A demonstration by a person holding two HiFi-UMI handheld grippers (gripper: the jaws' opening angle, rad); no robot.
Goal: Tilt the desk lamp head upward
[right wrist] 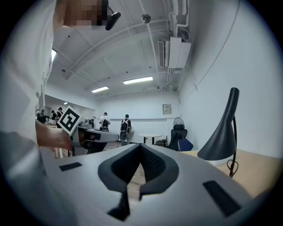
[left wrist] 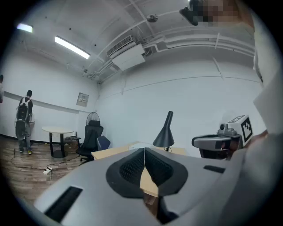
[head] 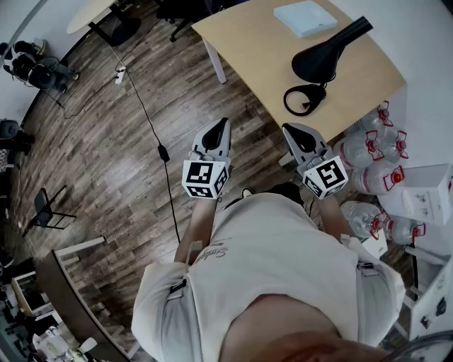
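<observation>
A black desk lamp (head: 322, 58) stands near the front right corner of the light wooden desk (head: 248, 49), its cone-shaped head facing down onto the desk. Its black cord (head: 304, 99) lies coiled beside it. Both grippers hang short of the desk's near edge, apart from the lamp. My left gripper (head: 221, 125) is shut with nothing in it, and so is my right gripper (head: 291, 130). The left gripper view has the lamp (left wrist: 164, 132) beyond the shut jaws (left wrist: 144, 155). In the right gripper view the lamp (right wrist: 221, 141) rises at the right of the shut jaws (right wrist: 140, 151).
A flat white box (head: 304, 18) lies at the desk's far side. Several water bottles (head: 375, 145) stand on the floor by the desk's right end. A power cable (head: 152, 127) runs across the wooden floor. An office chair (left wrist: 90, 137) and a round table (left wrist: 57, 131) stand farther off.
</observation>
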